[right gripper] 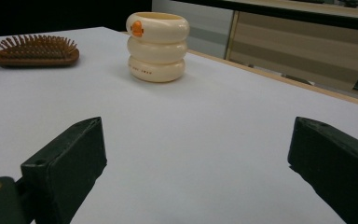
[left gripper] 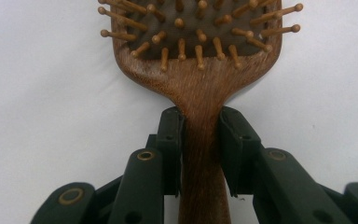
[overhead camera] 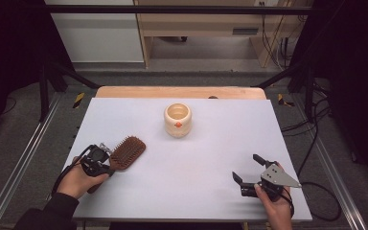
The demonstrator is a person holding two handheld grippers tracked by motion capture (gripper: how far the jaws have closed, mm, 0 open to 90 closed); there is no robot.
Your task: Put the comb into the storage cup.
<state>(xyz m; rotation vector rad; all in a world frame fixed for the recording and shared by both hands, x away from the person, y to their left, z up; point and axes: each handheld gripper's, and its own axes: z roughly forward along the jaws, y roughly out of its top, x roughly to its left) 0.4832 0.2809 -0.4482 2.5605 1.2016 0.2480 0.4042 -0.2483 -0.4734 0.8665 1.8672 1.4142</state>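
Observation:
A brown wooden paddle hairbrush (overhead camera: 127, 152) lies bristles up on the white table (overhead camera: 191, 158) at the front left. My left gripper (overhead camera: 106, 163) is shut on its handle just below the head. In the left gripper view both black pads press the sides of the hairbrush (left gripper: 200, 79) handle, with the left gripper (left gripper: 201, 122) lined up along it. My right gripper (overhead camera: 246, 166) rests at the front right, jaws wide open and nothing between them. In the right gripper view the right gripper (right gripper: 198, 140) faces the hairbrush (right gripper: 32, 51), which lies far off to the left.
A cream ribbed cup (overhead camera: 178, 120) with an orange mark stands upright at the table's far middle, and the cup (right gripper: 157, 46) is ahead of my right gripper. A wooden strip (overhead camera: 179, 92) borders the far edge. Metal frame rails (overhead camera: 24, 158) run along both sides.

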